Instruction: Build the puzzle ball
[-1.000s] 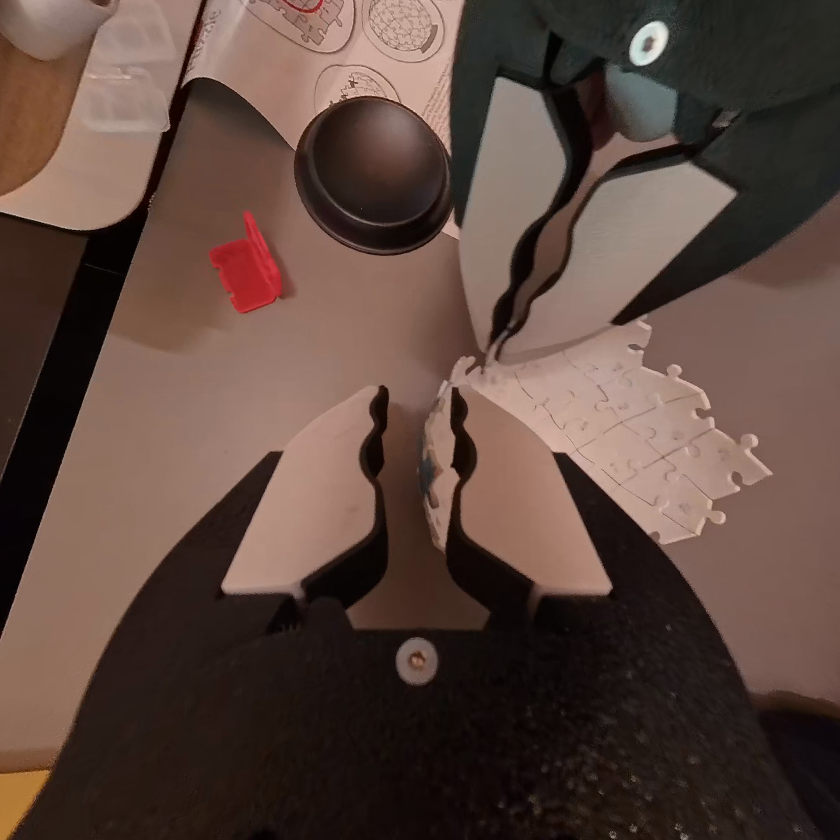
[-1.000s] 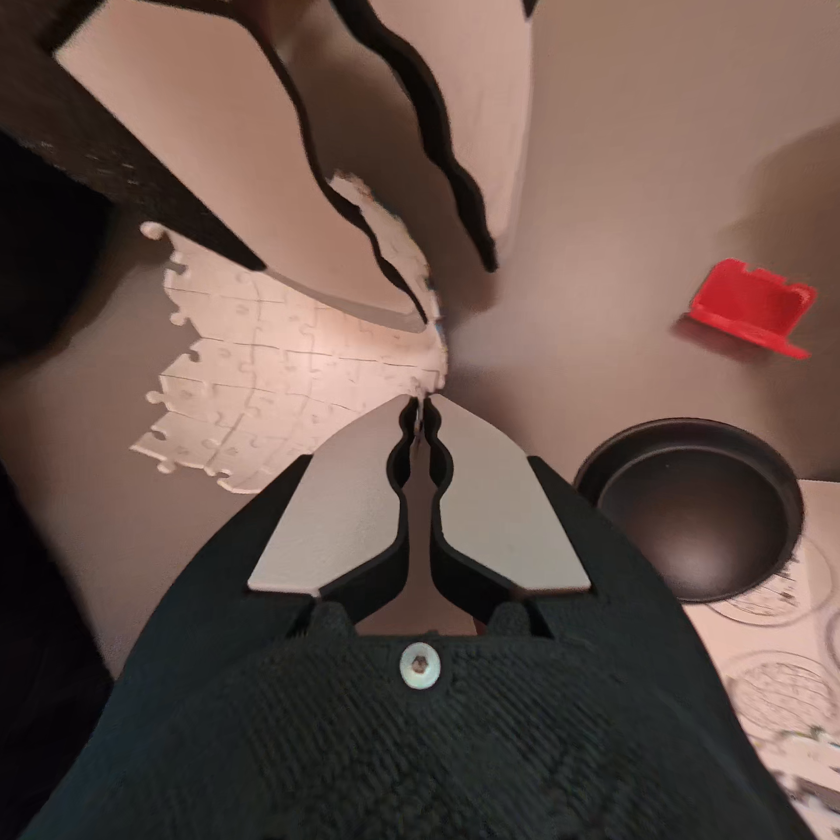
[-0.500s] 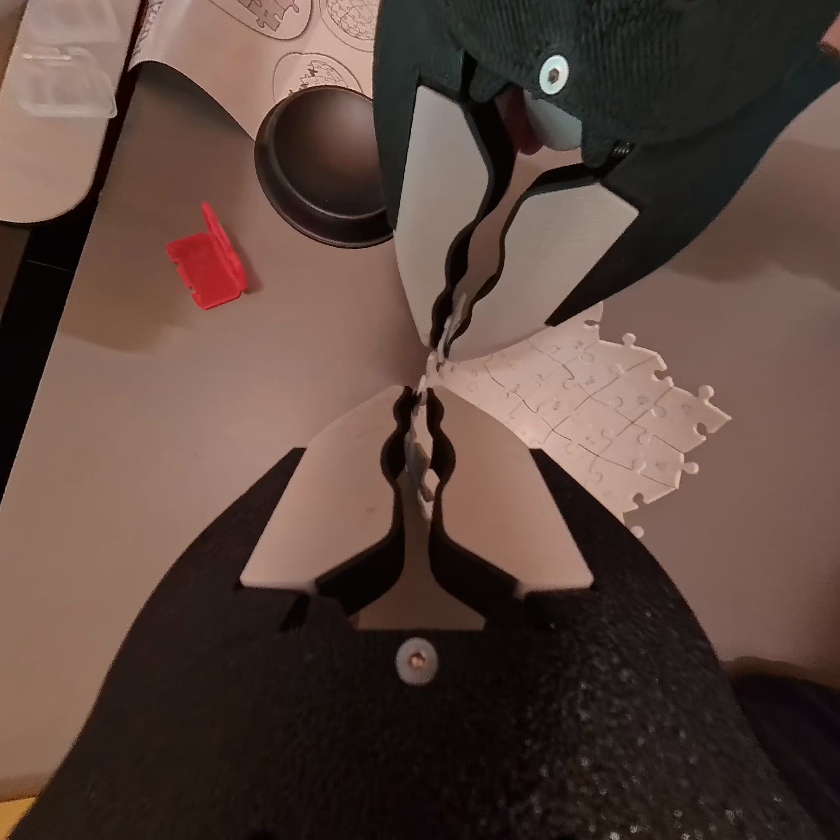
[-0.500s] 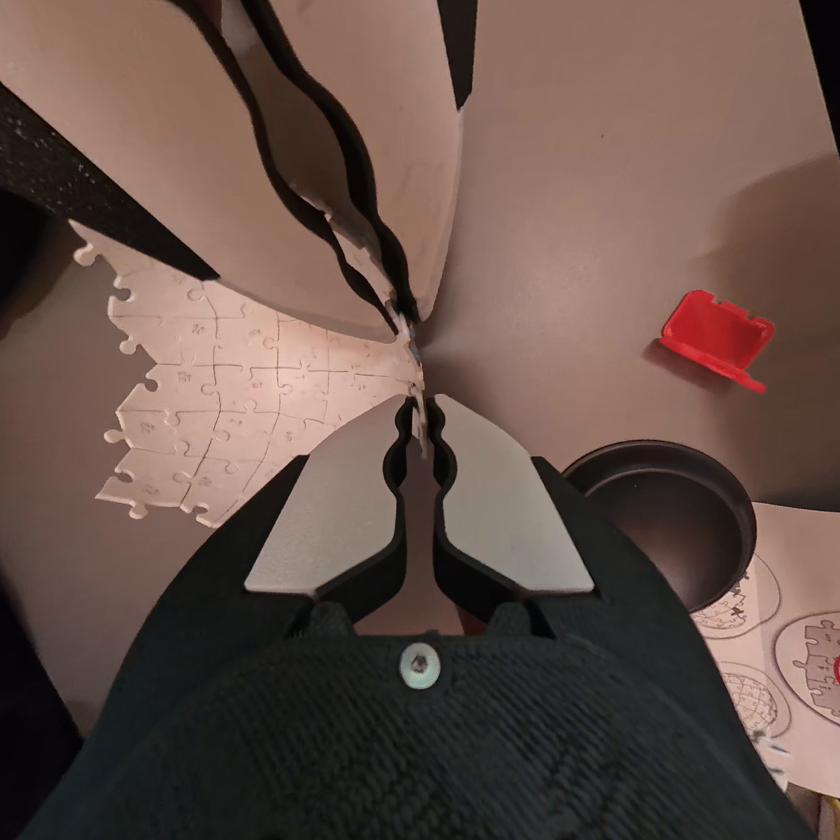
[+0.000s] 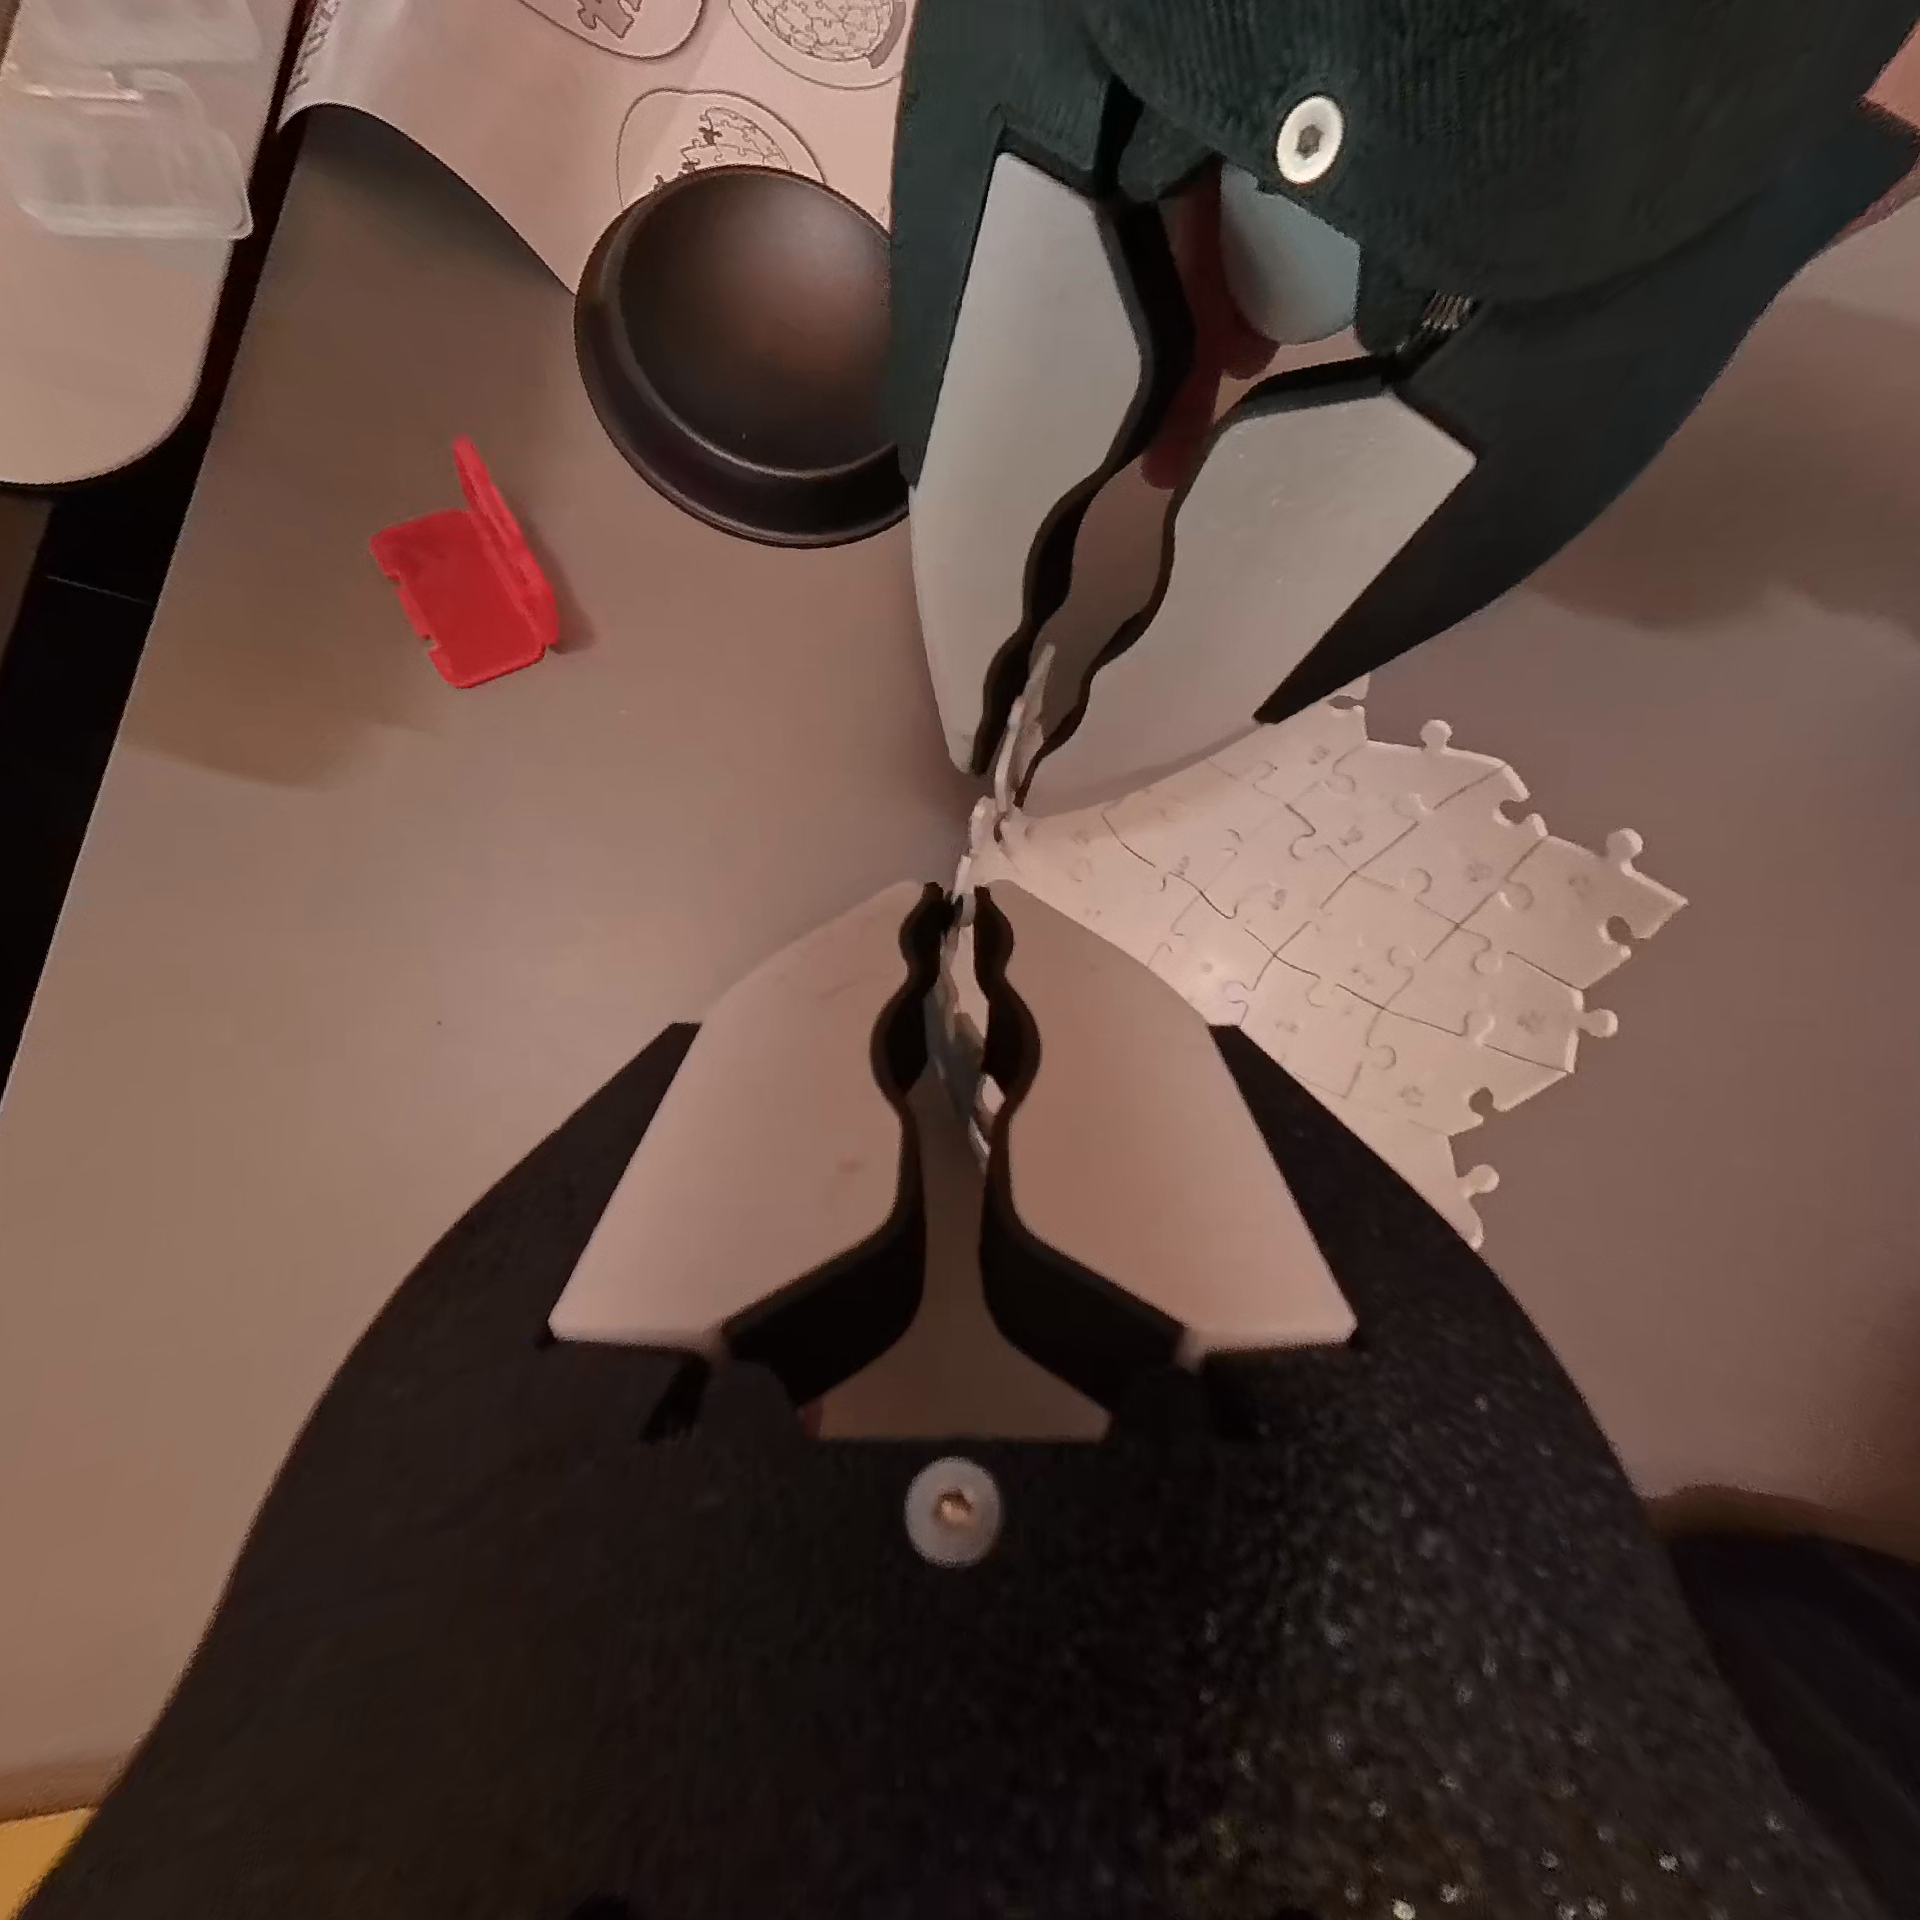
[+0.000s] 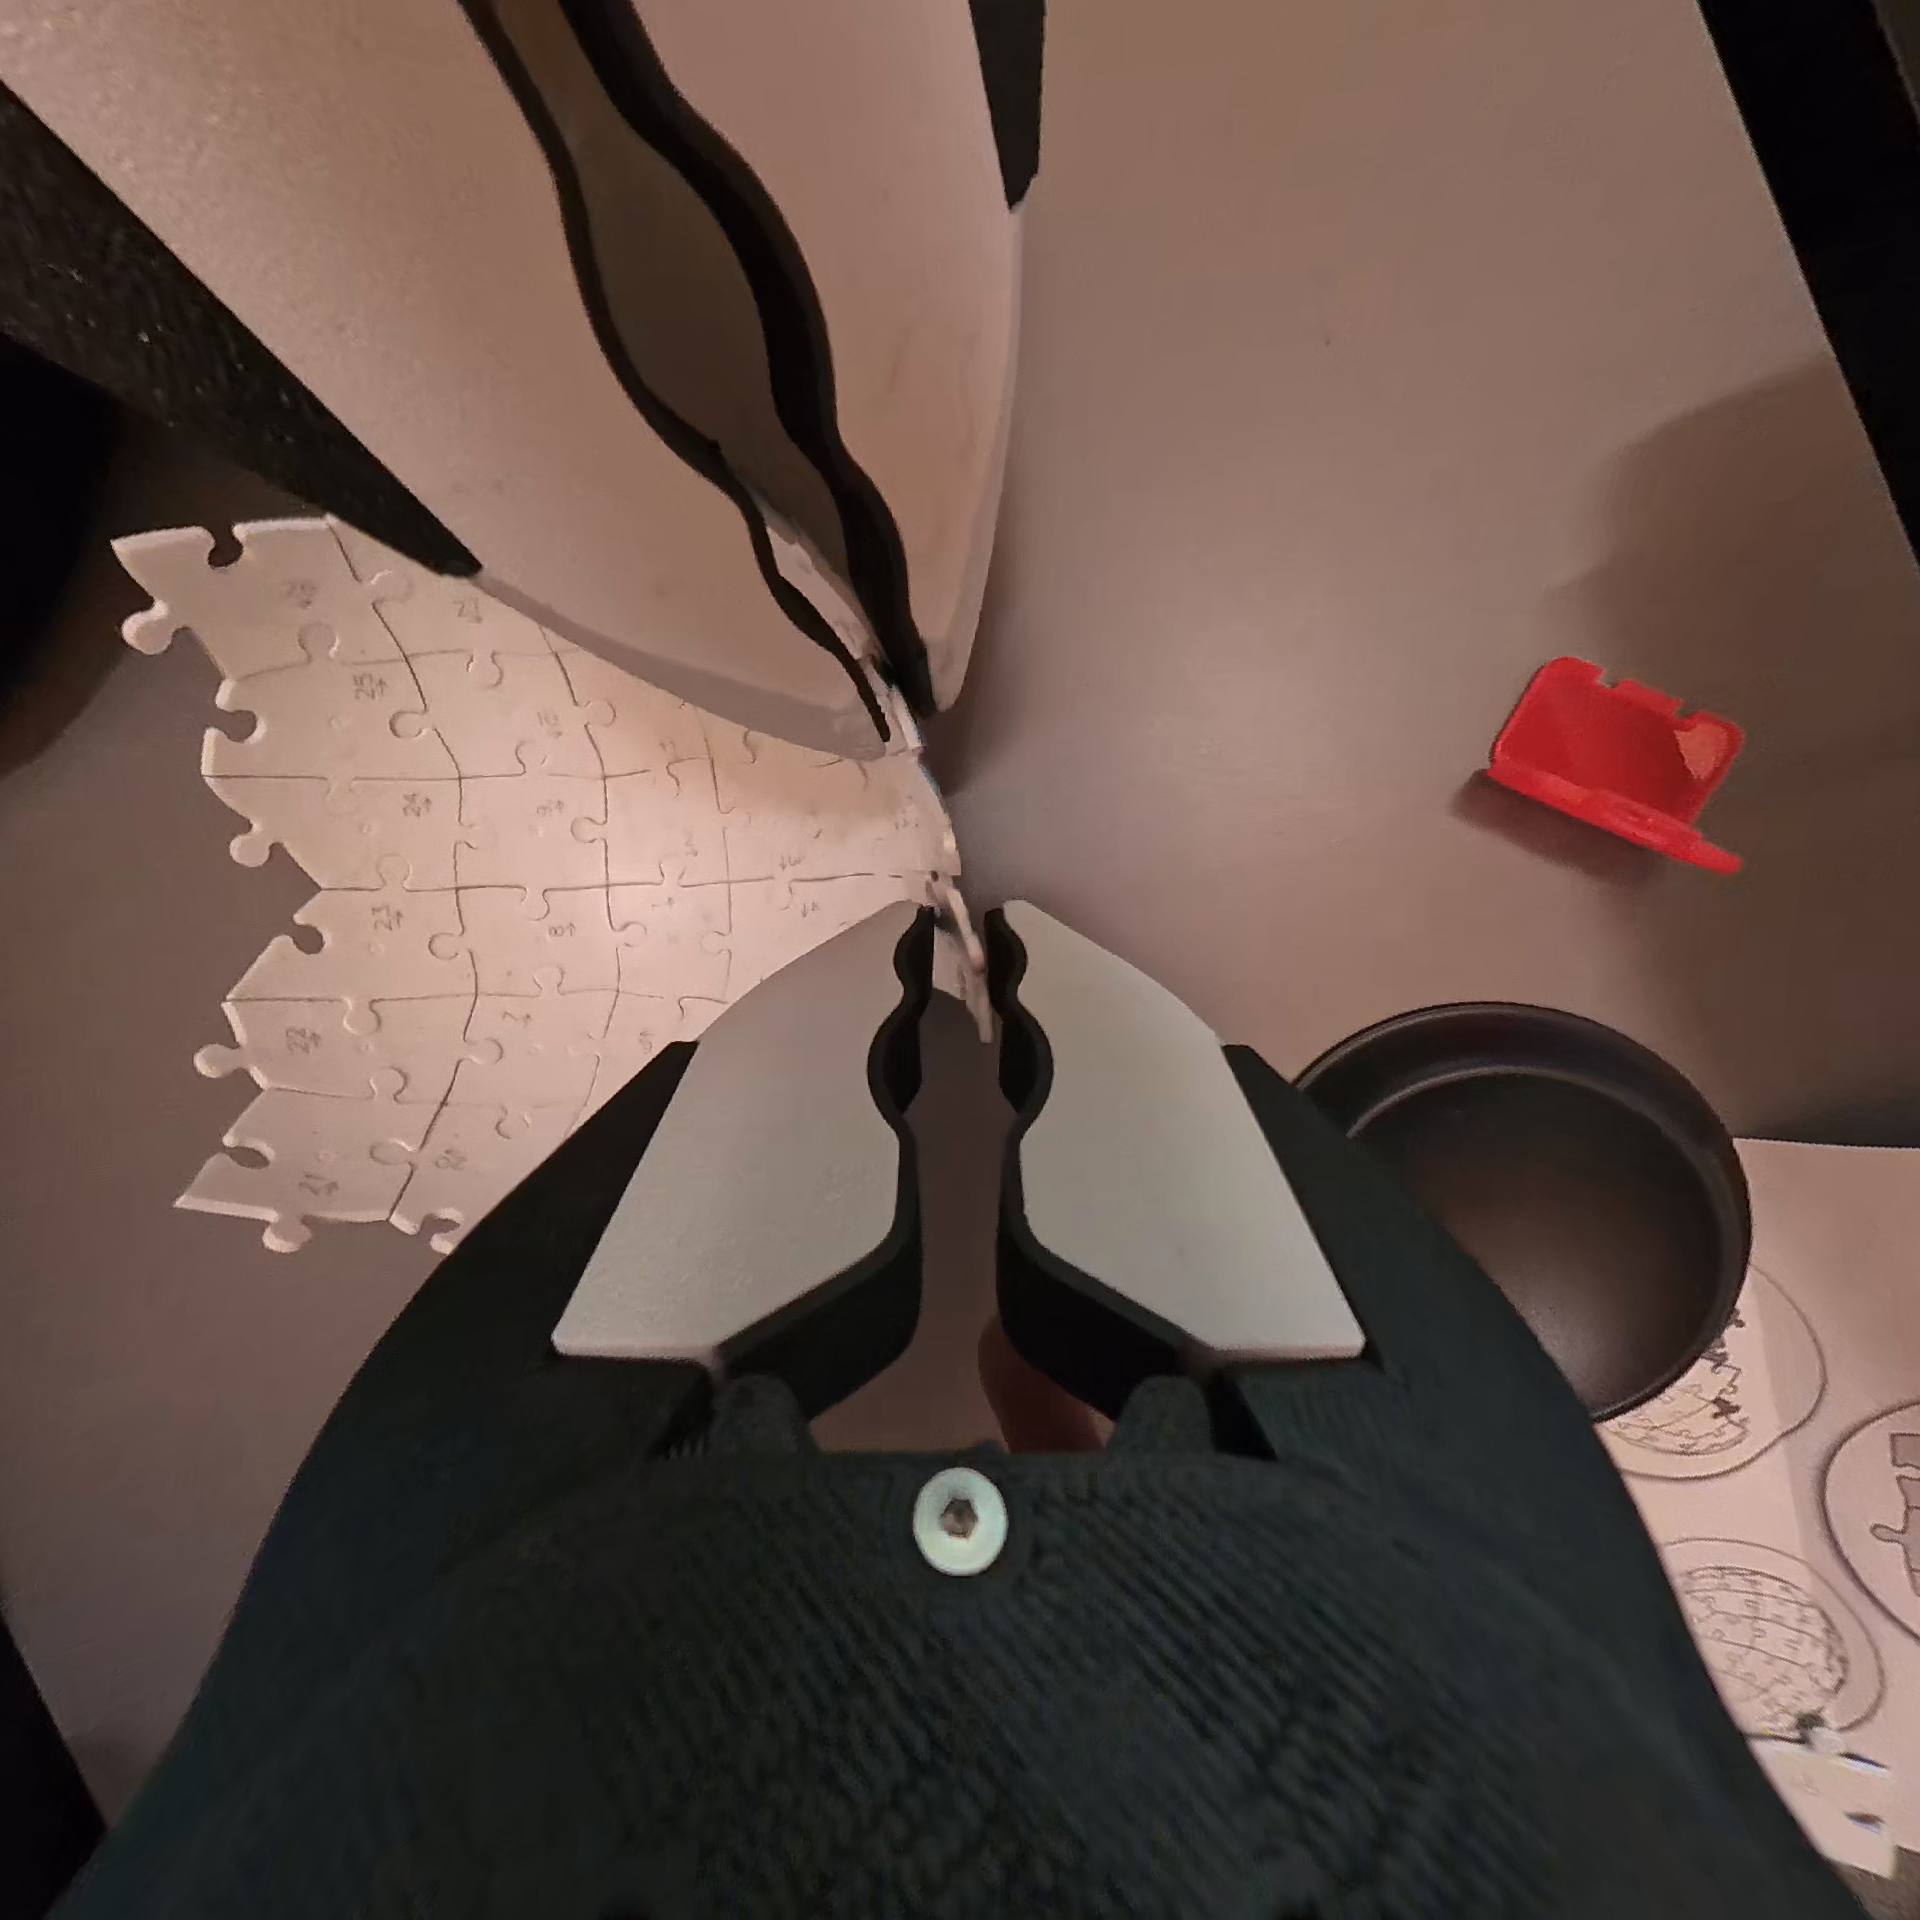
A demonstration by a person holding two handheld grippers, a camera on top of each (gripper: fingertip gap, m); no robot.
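Fingers (image 5: 1049,582) of both grippers pinch the puzzle sheet's (image 5: 1382,935) edge (nearly closed).

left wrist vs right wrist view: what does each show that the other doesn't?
Left wrist only: a clear plastic tray at top left.
Right wrist only: the black dome-shaped stand's hollow inside; the left wrist view shows its rounded outside.
Both: left hand-held gripper and right hand-held gripper, each shut on the assembled white curved puzzle panel, plus the small red plastic clip and printed instruction sheet.
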